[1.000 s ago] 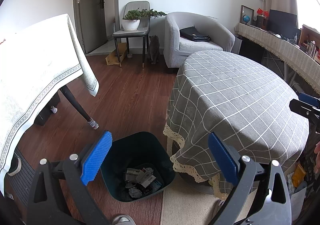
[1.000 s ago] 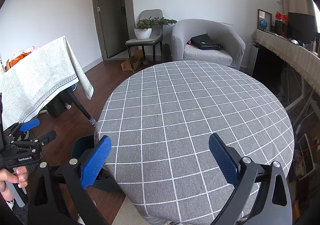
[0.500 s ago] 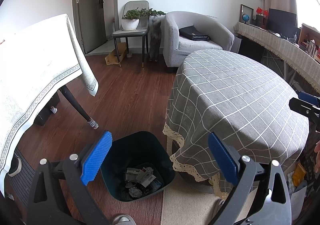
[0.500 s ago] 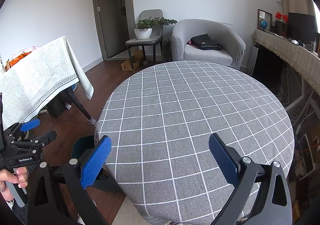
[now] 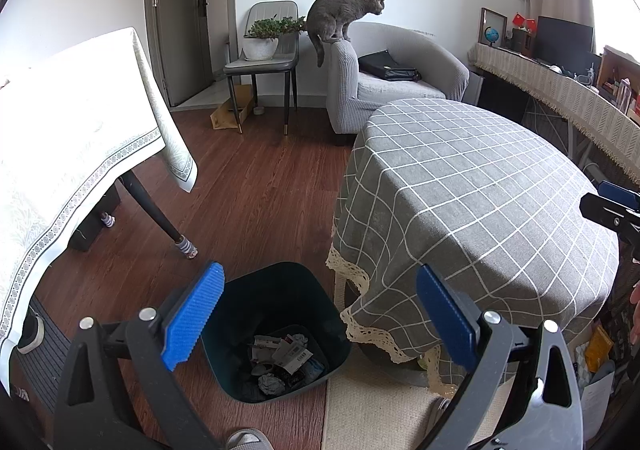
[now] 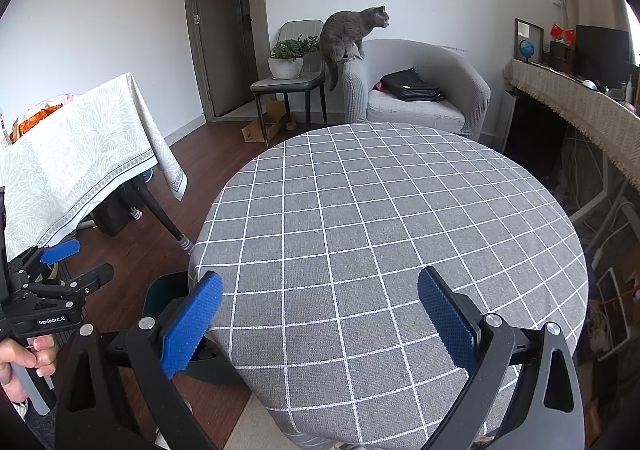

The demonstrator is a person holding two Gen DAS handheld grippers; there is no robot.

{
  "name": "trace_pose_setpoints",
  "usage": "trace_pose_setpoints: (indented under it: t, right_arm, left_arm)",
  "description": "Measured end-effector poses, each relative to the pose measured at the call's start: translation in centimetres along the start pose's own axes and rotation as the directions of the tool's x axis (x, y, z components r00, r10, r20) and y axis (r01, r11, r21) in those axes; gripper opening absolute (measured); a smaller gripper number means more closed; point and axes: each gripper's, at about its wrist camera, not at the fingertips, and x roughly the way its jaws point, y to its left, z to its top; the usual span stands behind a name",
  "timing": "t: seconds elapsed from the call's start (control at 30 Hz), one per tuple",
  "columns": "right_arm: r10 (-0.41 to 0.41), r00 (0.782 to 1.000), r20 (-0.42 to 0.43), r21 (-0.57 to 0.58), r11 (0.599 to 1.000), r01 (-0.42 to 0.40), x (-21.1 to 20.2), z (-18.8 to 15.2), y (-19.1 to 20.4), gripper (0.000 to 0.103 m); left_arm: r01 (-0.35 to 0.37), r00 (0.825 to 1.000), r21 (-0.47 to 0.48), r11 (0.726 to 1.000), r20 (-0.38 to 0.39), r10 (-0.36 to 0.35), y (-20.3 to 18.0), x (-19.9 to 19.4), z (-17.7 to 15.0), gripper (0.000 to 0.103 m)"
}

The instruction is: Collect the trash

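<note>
Round checked table (image 6: 360, 230) is showing no trash — it's all lying in the dark bin (image 5: 276, 330) on the floor, directly below the left gripper (image 5: 316, 314); right gripper (image 6: 320, 314) is hovering over cloth, both spread apart, holding nothing.

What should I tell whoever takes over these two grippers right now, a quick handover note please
Left gripper: open, empty, above the bin.
Right gripper: open, empty, over the round table.
Trash bin: on the floor by the table's edge, with paper scraps inside.
Done: tabletop shows no trash.
Left: possibly nothing; check the floor, though no loose trash shows.
Note: cat perched on the armchair.
</note>
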Motion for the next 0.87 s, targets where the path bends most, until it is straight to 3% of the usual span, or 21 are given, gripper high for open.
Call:
trace_pose_setpoints:
  t: [0.87]
  right_arm:
    - [-0.002, 1.0, 0.002, 0.002, 1.0, 0.002, -0.1, 0.07, -0.04, 0.099]
  left_arm:
    - [-0.017, 1.0, 0.006, 1.0, 0.002, 0.017, -0.16, -0.02, 0.06, 0.099]
